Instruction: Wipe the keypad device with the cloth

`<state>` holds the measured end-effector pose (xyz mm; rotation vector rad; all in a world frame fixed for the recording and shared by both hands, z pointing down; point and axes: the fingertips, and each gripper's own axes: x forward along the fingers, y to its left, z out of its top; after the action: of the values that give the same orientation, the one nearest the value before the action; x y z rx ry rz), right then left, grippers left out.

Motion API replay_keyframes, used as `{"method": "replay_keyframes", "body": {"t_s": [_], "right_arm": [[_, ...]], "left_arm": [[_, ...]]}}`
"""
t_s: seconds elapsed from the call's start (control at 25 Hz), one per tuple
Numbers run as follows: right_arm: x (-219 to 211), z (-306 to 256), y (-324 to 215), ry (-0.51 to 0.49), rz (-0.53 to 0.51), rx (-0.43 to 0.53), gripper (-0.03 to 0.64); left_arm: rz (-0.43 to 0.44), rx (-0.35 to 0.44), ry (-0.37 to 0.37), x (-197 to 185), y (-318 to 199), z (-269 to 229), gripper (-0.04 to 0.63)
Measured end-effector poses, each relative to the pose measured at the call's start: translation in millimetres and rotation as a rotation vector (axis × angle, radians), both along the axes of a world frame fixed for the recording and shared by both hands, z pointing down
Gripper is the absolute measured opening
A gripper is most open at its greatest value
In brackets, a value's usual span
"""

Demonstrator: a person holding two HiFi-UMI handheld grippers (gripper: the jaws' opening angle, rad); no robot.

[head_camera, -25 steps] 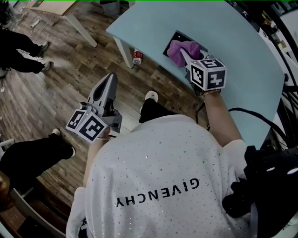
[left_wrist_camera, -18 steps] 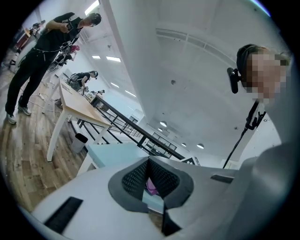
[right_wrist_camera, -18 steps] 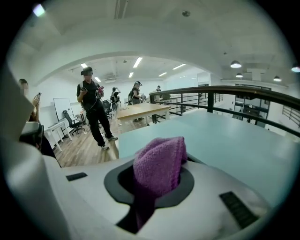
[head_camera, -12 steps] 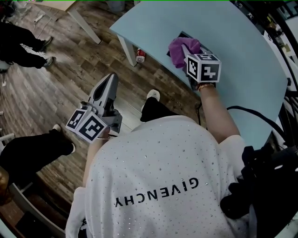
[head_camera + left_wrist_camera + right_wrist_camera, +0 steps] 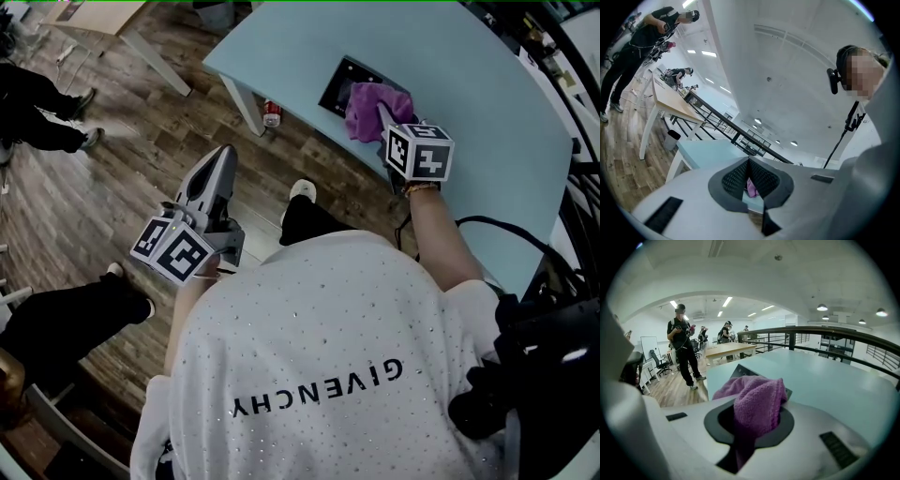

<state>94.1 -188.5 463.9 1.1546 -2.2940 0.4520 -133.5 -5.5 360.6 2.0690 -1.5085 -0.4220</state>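
Device (image 5: 339, 82): flat near table (image 5: 487, 122) edge, one end under cloth (image 5: 370, 105).
Right gripper (image 5: 757, 416): clamps cloth.
Left gripper (image 5: 749, 180): closed, empty.

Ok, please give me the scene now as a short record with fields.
cloth: purple, clamped in the right gripper, over one end of the keypad device
keypad device: dark, flat on the light blue table, other end uncovered
right gripper: shut on cloth
left gripper: jaws together, empty, held over the wooden floor, away from the table
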Motion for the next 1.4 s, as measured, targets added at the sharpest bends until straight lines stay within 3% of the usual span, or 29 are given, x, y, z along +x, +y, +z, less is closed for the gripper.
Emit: {"method": "replay_keyframes", "body": {"t_s": [0.48, 0.72, 0.96, 1.16, 1.4], "right_arm": [[46.8, 0.4, 13.2, 0.010, 0.085, -0.008, 0.037], [52.7, -6.9, 20.2, 0.023, 0.078, -0.010, 0.037], [-2.8, -22.8, 24.5, -0.078, -0.093, 0.006, 0.035], [-54.9, -10.7, 20.5, -0.068, -0.216, 0.013, 0.035], [-87.2, -16.8, 26.0, -0.048, -0.233, -0.027, 0.037]], "left_arm": [[0.010, 0.028, 0.010, 12.6, 11.4, -12.9, 0.002], [-0.011, 0.037, 0.007, 6.1, 21.3, -17.9, 0.002], [-0.047, 0.031, 0.011, -1.9, 24.5, -10.0, 0.002], [-0.093, 0.020, 0.014, -7.9, 22.0, 0.5, 0.002], [-0.144, 0.009, 0.022, -25.9, 42.6, -13.8, 0.002]]}}
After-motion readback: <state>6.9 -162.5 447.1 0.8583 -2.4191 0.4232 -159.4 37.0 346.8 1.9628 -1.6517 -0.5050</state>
